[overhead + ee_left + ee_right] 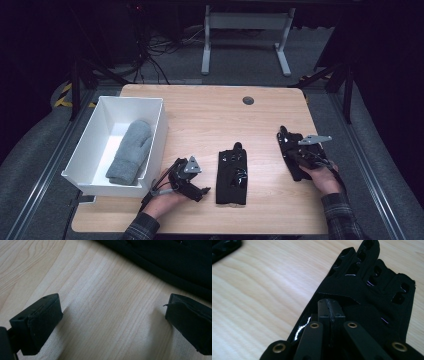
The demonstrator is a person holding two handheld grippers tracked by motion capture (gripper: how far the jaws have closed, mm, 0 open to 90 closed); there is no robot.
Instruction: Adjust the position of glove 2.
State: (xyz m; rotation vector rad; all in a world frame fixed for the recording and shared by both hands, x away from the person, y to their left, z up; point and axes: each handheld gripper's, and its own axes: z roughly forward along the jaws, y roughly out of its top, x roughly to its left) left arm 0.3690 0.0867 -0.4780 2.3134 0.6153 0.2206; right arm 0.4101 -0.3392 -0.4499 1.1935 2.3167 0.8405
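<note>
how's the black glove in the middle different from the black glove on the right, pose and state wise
The middle black glove lies free on the table, with the open left gripper beside it, not touching. The right black glove is pinched at its wrist edge by the right gripper, whose jaws are shut on it. The middle one lies straight up the table; the right one is angled. Both are black fingerless gloves lying flat on the wood.

Black perforated glove (367,290) at right; second black glove (232,172) mid-table; grey mitten (130,151) in white bin (87,145); table (220,115) light wood grain; plaid sleeve (342,215).
</note>
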